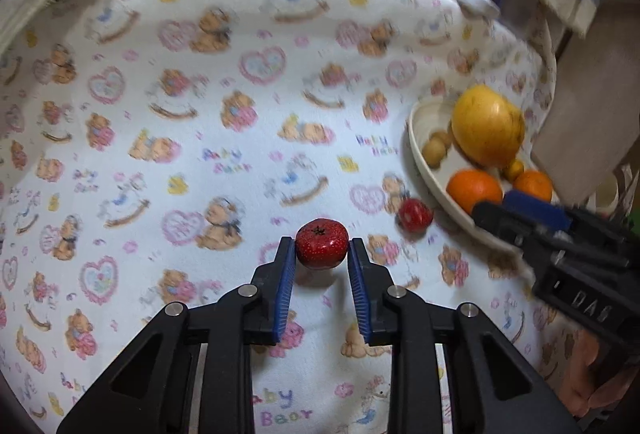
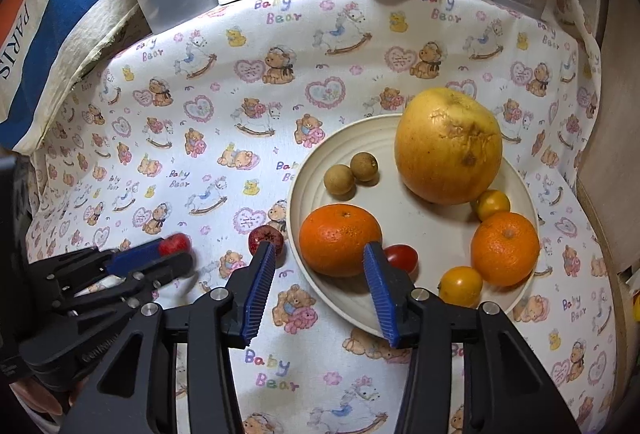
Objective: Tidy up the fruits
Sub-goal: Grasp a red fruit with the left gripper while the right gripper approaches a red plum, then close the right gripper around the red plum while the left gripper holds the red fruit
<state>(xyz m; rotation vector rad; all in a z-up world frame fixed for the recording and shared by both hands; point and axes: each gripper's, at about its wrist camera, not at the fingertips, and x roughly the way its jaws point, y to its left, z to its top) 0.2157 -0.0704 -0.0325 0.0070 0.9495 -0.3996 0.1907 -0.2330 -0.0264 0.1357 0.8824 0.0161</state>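
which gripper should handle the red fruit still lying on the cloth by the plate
Right, probably: the right gripper is open, with that loose red fruit at its fingertip beside the plate. The left gripper is shut on another red fruit.

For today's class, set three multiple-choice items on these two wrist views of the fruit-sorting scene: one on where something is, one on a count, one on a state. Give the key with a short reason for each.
1. Where does the second red strawberry lie?
A. On the plate beside the large orange
B. On the cloth just outside the plate's rim
C. Inside the clear plastic tub

2. How many small round brown fruits lie on the plate?
A. Two
B. Four
C. None

3. What is the state of the left gripper?
A. Open above the bare cloth
B. Shut on an orange
C. Shut on a strawberry

Key:
1 B: it rests on the printed cloth, next to the rim.
2 A: a pair sits side by side near the big yellow fruit.
3 C: its blue fingers press both sides of the held strawberry.
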